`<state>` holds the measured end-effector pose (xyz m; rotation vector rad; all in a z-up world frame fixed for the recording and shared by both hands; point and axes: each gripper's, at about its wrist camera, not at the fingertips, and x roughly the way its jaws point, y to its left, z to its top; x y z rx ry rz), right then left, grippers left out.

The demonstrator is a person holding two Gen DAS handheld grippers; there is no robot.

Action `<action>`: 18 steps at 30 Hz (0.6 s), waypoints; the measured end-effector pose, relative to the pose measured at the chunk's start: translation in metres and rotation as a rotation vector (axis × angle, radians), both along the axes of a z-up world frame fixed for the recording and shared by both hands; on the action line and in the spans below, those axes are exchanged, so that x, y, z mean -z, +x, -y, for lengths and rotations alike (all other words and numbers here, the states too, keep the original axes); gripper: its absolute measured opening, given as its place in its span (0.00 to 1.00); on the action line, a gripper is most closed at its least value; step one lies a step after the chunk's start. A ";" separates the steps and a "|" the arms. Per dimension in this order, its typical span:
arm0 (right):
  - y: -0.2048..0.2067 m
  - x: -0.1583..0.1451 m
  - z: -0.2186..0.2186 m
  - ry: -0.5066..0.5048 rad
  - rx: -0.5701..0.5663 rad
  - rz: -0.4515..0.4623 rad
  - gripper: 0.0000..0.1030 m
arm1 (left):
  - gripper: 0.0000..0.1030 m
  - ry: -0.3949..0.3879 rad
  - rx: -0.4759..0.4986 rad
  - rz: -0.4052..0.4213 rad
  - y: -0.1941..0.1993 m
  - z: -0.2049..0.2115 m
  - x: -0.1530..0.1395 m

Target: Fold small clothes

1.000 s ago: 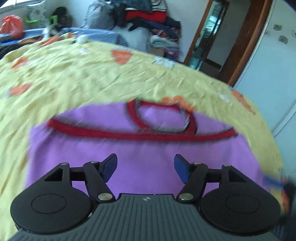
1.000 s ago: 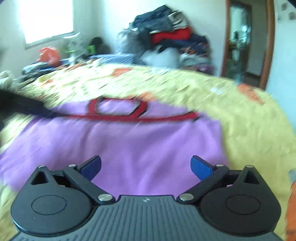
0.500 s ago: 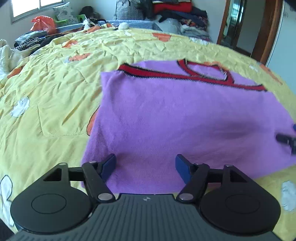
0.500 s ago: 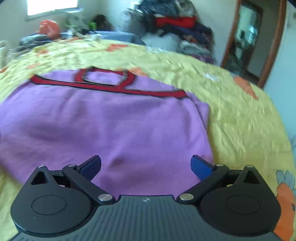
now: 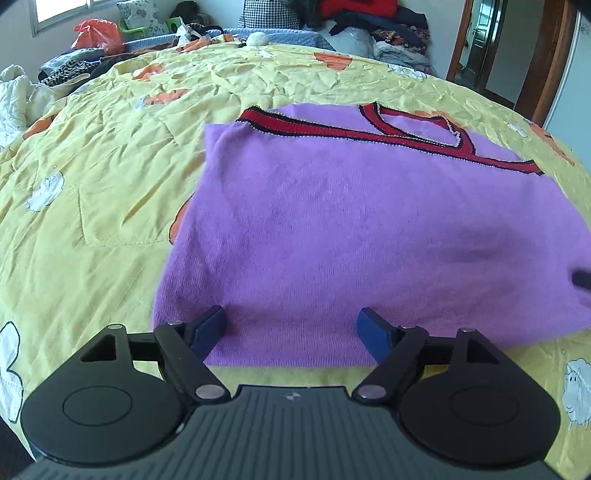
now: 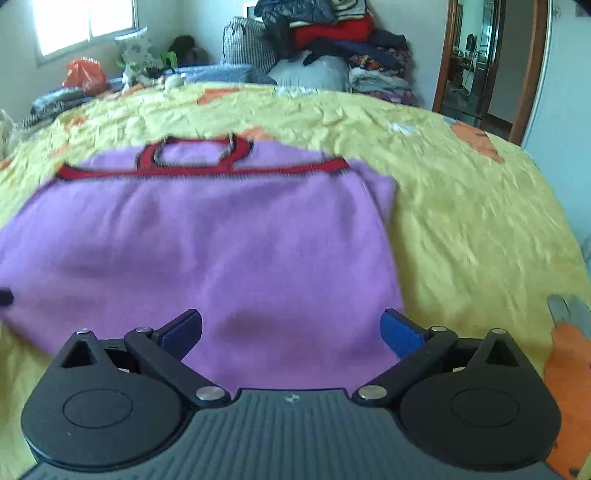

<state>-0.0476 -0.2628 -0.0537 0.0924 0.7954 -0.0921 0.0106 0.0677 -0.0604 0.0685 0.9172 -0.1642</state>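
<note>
A purple knit top with red and black trim at the neck lies flat on the yellow bedspread. My left gripper is open and empty, just above the top's near left hem. My right gripper is open and empty, just above the top near its right hem. A dark tip of the right gripper shows at the right edge of the left wrist view.
The bedspread has orange and white prints. A heap of clothes is piled at the far side. An orange bag and oddments lie at the far left. A wooden door frame stands at the right.
Both grippers have drawn back toward the top's near hem and apart, left to the left side, right to the right. Both stay open.
</note>
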 end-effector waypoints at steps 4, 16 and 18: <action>0.040 -0.005 -0.013 -0.011 -0.022 0.012 1.00 | 0.78 0.004 -0.002 -0.006 0.001 0.001 0.000; 0.126 0.013 -0.012 -0.009 -0.060 -0.034 1.00 | 0.79 -0.009 -0.005 0.010 0.011 0.002 -0.021; 0.128 0.015 -0.007 -0.040 -0.046 -0.030 1.00 | 0.79 -0.020 -0.008 0.031 0.018 0.003 -0.028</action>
